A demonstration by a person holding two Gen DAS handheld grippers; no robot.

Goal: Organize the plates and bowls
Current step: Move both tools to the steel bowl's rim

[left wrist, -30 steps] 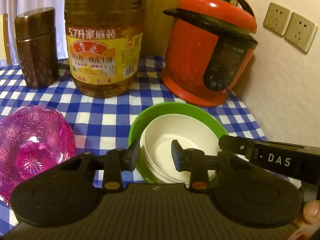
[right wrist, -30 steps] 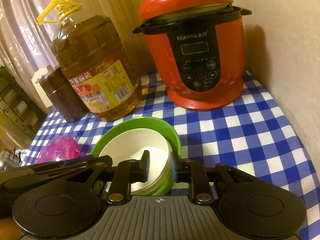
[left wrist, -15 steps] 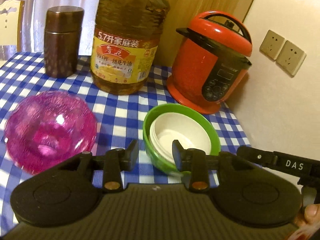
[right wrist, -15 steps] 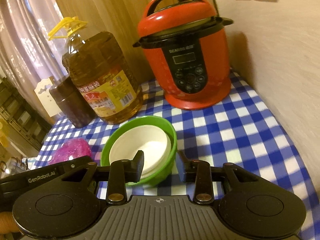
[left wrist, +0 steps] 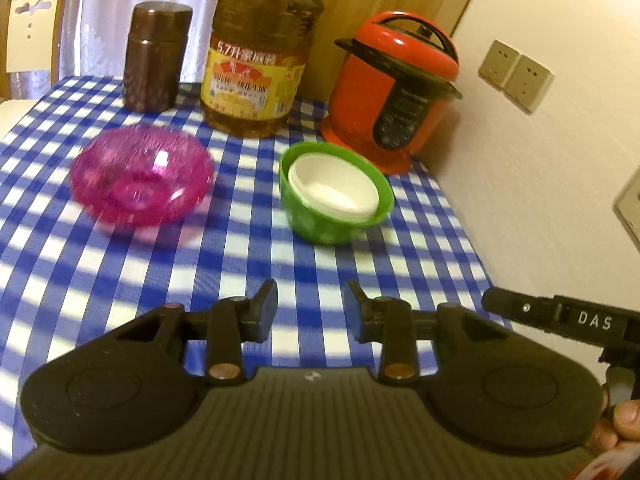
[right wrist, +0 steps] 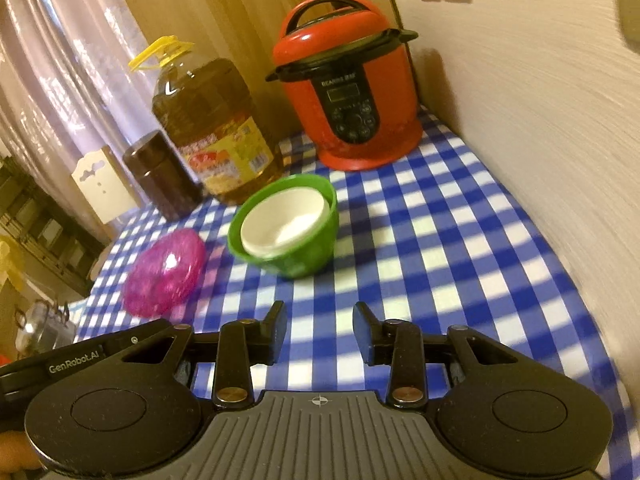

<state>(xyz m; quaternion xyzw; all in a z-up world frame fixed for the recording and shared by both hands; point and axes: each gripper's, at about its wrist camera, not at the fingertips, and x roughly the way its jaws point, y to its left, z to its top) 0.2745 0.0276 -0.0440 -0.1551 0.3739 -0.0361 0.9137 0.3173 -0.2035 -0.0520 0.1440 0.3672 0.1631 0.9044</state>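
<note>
A green bowl point(left wrist: 320, 226) point(right wrist: 298, 258) with white bowls point(left wrist: 334, 188) point(right wrist: 284, 220) nested inside stands on the blue checked tablecloth point(left wrist: 256, 264), in front of the red cooker. A clear pink bowl point(left wrist: 140, 178) point(right wrist: 164, 274) sits to its left. My left gripper point(left wrist: 311, 308) hovers over the cloth nearer the camera than both bowls, open with nothing between its fingers. My right gripper point(right wrist: 320, 330) is likewise back from the green bowl, open and empty.
Along the back stand a brown canister point(left wrist: 156, 56), a big oil bottle point(left wrist: 256, 60) and a red pressure cooker point(left wrist: 394, 92). A wall with sockets point(left wrist: 516, 76) borders the table on the right. A chair point(left wrist: 32, 36) stands at the far left.
Both grippers have drawn back and upward from the green bowl. A second ago the right fingers straddled its rim; they have since let go, and the bowl stays on the cloth.
</note>
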